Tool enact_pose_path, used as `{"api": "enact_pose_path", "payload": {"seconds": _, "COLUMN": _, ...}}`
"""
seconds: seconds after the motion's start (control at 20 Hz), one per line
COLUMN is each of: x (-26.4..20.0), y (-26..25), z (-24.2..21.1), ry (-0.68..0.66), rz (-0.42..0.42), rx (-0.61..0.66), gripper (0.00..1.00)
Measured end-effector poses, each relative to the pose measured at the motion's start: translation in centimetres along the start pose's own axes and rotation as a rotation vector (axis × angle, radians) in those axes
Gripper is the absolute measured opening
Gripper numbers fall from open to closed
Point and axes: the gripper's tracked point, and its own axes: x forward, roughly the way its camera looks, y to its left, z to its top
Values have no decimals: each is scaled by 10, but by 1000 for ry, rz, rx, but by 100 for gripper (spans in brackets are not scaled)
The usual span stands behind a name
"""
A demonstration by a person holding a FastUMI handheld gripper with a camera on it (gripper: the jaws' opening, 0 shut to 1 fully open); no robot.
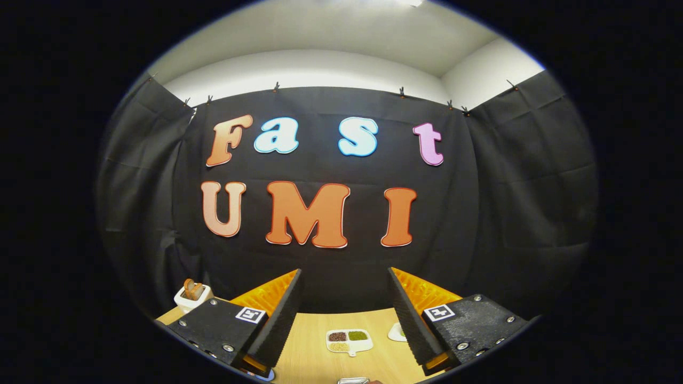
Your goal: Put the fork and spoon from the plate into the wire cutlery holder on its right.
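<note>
Gripper (pixel 344 314) is spread wide, holding nothing, raised above the wooden table (pixel 309 357). Bare tabletop between the fingers. One three-compartment dish (pixel 349 341) at 12 o'clock, one white toaster (pixel 192 296) at 10, white plate edge (pixel 396 333) at 1. Cutlery's spot can't be made out.

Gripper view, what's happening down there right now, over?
Gripper open, fingers holding nothing, raised above wooden table. Divided dish of grains between fingers, beyond them. White toaster off to one side. Fork, spoon, holder unseen.

Wooden table (pixel 315 362); divided dish (pixel 349 341) of grains — perhaps; toaster (pixel 193 296) with bread.
</note>
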Motion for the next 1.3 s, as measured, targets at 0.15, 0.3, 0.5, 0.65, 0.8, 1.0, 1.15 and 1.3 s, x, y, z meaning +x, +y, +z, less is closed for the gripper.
{"api": "enact_pose_path", "payload": {"seconds": 0.15, "x": 2, "y": 17, "z": 1, "ry": 8, "rz": 55, "rx": 2, "gripper": 92}}
{"api": "enact_pose_path", "payload": {"seconds": 0.3, "x": 1, "y": 27, "z": 3, "ry": -3, "rz": 81, "rx": -4, "gripper": 92}}
{"api": "enact_pose_path", "payload": {"seconds": 0.5, "x": -2, "y": 29, "z": -1, "ry": -4, "rz": 79, "rx": 2, "gripper": 93}}
{"api": "enact_pose_path", "payload": {"seconds": 0.65, "x": -2, "y": 31, "z": -6, "ry": -11, "rz": 69, "rx": -2, "gripper": 96}}
{"api": "enact_pose_path", "payload": {"seconds": 0.8, "x": -2, "y": 46, "z": -32, "ry": 43, "rz": 90, "rx": -5, "gripper": 96}}
{"api": "enact_pose_path", "payload": {"seconds": 1.0, "x": -7, "y": 78, "z": -100, "ry": 229, "rz": 150, "rx": -9, "gripper": 96}}
{"api": "enact_pose_path", "payload": {"seconds": 1.15, "x": -15, "y": 104, "z": -153, "ry": 369, "rz": 194, "rx": -25, "gripper": 97}}
{"api": "enact_pose_path", "payload": {"seconds": 1.3, "x": -29, "y": 130, "z": -202, "ry": 492, "rz": 239, "rx": -67, "gripper": 97}}
